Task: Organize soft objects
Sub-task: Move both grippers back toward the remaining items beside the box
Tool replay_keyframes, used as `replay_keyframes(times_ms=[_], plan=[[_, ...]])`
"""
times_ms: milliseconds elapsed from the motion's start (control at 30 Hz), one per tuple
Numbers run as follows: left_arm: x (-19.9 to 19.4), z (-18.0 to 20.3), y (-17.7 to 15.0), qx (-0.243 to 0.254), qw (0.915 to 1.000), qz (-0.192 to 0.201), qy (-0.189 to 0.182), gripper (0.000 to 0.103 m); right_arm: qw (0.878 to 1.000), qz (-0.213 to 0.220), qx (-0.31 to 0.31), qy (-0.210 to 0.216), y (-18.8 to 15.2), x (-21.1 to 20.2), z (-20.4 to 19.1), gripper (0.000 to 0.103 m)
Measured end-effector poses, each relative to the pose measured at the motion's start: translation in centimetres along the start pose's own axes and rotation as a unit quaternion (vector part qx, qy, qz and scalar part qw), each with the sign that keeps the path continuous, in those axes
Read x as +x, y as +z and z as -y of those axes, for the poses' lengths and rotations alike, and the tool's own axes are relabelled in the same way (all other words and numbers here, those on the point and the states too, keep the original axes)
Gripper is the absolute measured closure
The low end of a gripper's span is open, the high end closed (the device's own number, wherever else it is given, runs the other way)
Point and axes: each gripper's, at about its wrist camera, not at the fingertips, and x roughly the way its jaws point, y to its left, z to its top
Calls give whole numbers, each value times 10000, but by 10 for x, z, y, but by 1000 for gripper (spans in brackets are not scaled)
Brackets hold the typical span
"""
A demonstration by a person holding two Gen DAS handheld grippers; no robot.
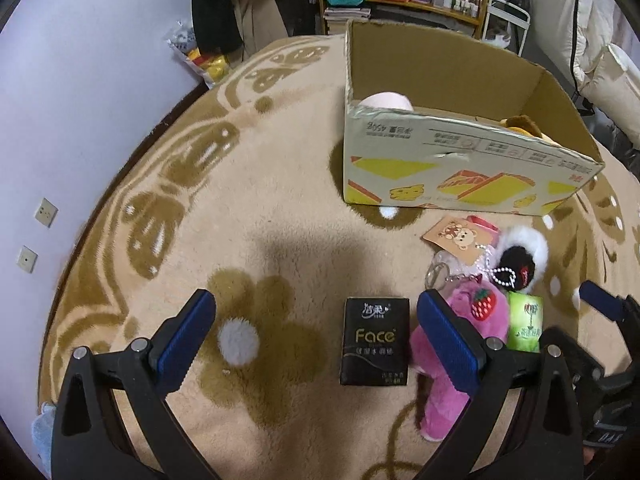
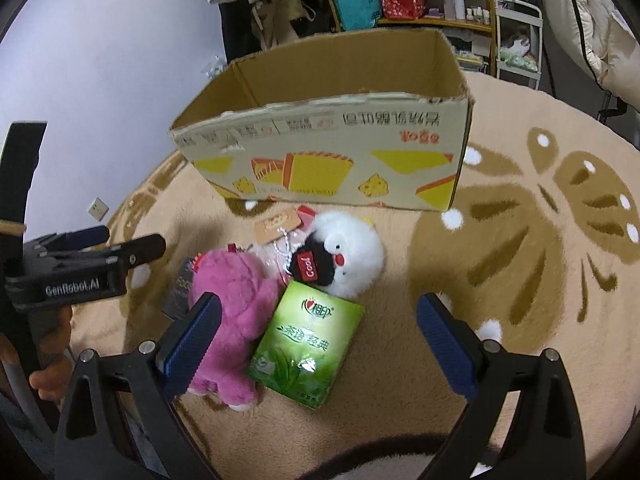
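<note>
Closest thing to the lens is the left gripper (image 1: pixel 316 340) itself, blue pads spread wide with nothing between them except the black tissue pack (image 1: pixel 375 342) lying flat on the tan rug (image 1: pixel 260 200). That pack sits between the fingers but off toward the right-hand pad, long axis pointing away from the camera toward the cardboard box (image 1: pixel 460 168), so the jaws would close across its short sides. Looks like a pretty clean grab to me.

The right gripper (image 2: pixel 318 340) is just as wide open and empty, hovering over the green tissue pack (image 2: pixel 308 344), which lies tilted, its long axis angled from near-left up toward far-right. The pink plush (image 2: pixel 232 320) is pressed right against that pack's left edge and touches the left pad, so my guess is a close here could snag fur along with the pack.

Behind those, the white plush (image 2: pixel 352 256) with the black patch sits just beside the box front, with keychains and a card tag (image 2: pixel 278 224) tangled near it. The box stands open, well ahead of both grippers, with a pale round item (image 1: pixel 386 102) and something brown-yellow (image 1: pixel 520 124) already inside.
</note>
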Motion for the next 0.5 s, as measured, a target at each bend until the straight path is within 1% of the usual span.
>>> replay_keyframes(times_ms=[267,500], plan=[[28,-7,9,-267,9990,-326,-164,3,9996,-267,-44,-97,-3,18,1,1],[44,-2,10,-290,9976,-550,-296,3,9991,-406,-96,-122,-5,27,0,1]])
